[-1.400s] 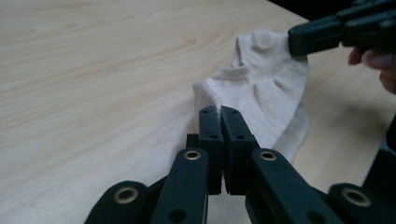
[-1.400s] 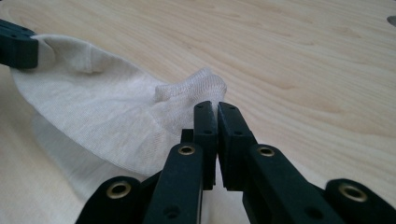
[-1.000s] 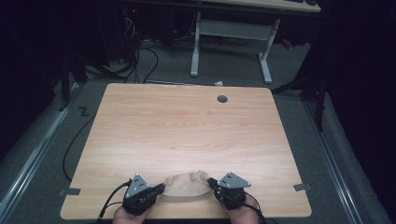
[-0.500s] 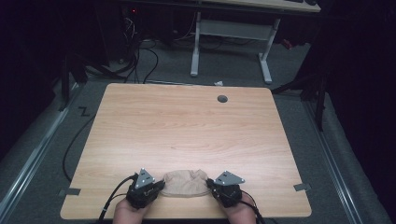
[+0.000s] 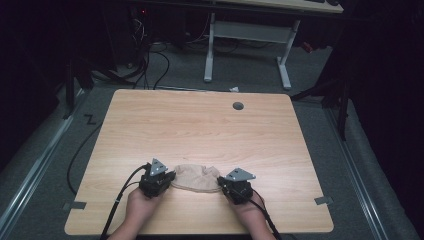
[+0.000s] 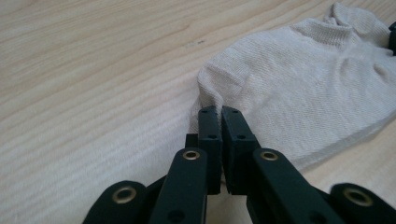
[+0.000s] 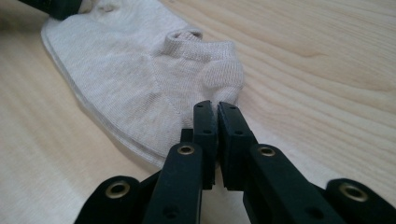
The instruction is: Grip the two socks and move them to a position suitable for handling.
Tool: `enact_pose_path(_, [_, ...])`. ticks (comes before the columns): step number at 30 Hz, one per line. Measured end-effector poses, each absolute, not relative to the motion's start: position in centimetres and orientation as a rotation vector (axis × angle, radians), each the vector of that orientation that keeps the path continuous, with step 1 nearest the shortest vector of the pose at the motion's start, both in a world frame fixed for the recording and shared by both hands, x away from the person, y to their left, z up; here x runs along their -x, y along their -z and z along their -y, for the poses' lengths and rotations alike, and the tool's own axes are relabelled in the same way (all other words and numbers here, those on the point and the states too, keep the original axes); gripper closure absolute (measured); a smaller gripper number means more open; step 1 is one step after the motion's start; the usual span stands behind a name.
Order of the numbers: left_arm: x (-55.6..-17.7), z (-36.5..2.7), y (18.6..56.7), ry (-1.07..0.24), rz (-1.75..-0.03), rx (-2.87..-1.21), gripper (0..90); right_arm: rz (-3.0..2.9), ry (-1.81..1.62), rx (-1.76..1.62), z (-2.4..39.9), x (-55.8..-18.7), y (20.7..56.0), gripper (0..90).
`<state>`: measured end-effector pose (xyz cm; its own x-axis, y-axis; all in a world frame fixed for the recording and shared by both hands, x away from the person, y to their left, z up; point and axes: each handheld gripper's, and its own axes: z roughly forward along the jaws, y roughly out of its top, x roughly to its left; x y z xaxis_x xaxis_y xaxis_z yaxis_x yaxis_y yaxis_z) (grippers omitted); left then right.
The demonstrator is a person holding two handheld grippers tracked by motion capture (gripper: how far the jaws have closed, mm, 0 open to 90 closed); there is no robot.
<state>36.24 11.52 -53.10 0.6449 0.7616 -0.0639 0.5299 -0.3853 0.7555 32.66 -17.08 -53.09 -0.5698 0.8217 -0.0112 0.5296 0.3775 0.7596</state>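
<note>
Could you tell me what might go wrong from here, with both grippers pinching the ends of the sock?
1. The left gripper and right gripper each clamp just a thin fold at the edge of the beige sock, so either end could slip free if pulled.
2. The sock lies near the table's front edge, so a dropped end might slide off toward the person.
</note>
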Motion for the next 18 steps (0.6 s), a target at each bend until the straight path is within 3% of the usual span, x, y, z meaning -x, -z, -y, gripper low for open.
enact_pose_path(18, [-35.5,-11.8,50.9,-0.408,-0.971,-1.995,87.6,-2.188,-1.072,-1.166,17.9,-32.8,51.5,87.1])
